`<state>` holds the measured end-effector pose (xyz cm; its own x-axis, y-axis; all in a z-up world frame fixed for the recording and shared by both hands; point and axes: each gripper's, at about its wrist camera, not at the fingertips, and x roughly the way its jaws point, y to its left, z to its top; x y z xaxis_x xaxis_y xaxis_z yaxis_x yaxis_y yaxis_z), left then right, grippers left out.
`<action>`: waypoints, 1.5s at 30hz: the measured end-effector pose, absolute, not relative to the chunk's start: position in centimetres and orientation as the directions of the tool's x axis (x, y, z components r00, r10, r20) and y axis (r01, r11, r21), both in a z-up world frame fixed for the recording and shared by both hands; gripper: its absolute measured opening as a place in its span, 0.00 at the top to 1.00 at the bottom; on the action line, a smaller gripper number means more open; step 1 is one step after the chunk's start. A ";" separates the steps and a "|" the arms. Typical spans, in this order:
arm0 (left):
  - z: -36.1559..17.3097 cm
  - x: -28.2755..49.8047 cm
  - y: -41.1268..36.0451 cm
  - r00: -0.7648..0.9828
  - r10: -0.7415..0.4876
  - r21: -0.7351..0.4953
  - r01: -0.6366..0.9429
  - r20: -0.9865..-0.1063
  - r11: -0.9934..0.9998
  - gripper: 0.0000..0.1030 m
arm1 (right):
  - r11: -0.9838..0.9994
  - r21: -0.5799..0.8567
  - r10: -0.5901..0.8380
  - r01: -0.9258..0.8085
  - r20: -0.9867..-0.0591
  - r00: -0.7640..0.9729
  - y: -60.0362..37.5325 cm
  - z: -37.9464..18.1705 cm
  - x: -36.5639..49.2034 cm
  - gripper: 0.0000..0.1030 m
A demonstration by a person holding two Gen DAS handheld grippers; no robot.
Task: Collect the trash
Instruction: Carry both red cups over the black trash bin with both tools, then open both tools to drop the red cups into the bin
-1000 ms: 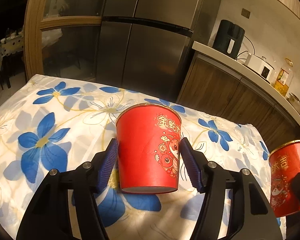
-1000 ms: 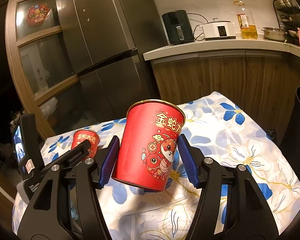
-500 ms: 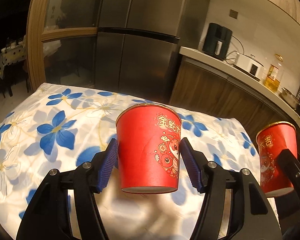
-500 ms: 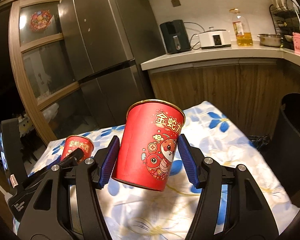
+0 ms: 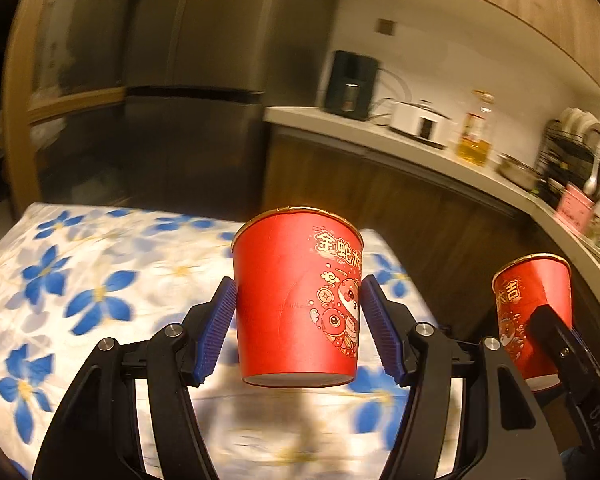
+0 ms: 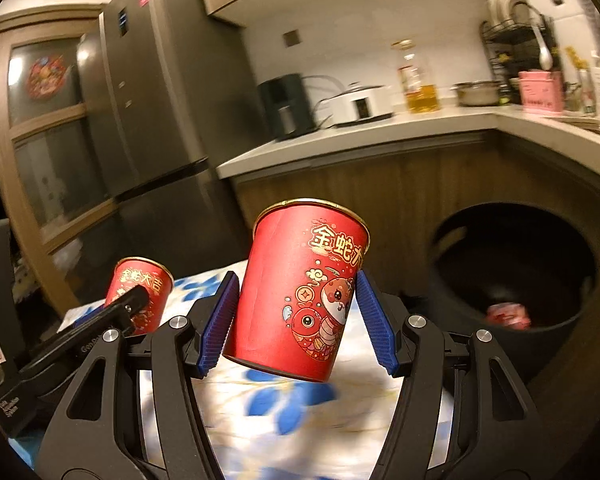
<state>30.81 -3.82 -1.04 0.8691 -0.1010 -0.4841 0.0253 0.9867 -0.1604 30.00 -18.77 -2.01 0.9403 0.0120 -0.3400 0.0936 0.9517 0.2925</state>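
My left gripper [image 5: 298,326] is shut on a red paper cup [image 5: 296,304] with gold rim and cartoon print, held upright above the floral tablecloth [image 5: 100,280]. My right gripper [image 6: 296,320] is shut on a second red paper cup [image 6: 304,292], tilted a little left, lifted off the table. Each held cup also shows in the other view: the right one in the left wrist view [image 5: 534,316], the left one in the right wrist view [image 6: 140,292]. A black trash bin [image 6: 512,276] stands open to the right of the table, with a red-white scrap [image 6: 508,316] inside.
A steel fridge [image 6: 160,112] stands behind the table. A wooden counter [image 6: 380,128] runs right with an air fryer [image 6: 286,106], rice cooker [image 6: 356,104], oil bottle [image 6: 418,78], pot and dish rack [image 6: 520,48]. The table's right edge lies next to the bin.
Both grippers have lifted and swung right with their cups. The table has dropped lower in view and the bin's open mouth has come into the right wrist view.
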 end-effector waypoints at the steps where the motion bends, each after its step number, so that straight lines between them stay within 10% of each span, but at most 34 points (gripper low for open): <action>1: -0.8 30.7 -4.9 0.870 -0.119 -0.159 0.047 -0.479 0.986 0.39 | 0.950 0.291 -0.013 0.116 -0.335 0.942 -20.1 -1.9 29.5 0.42; 22: -0.7 31.9 -25.8 0.762 -0.477 -0.177 0.447 -0.438 0.877 0.38 | 0.887 0.272 -0.274 0.373 -0.341 0.899 -37.2 -2.5 26.7 0.40; 45: -1.8 32.1 -24.2 0.780 -0.417 -0.172 0.383 -0.467 0.908 0.13 | 0.904 0.147 -0.324 0.402 -0.380 0.866 -37.1 -3.0 26.5 0.16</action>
<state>32.07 -24.20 -1.83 0.7799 -0.4169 -0.4668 0.3826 0.9079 -0.1715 26.53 -37.10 -2.97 0.8664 -0.3236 -0.3802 0.4021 0.9037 0.1472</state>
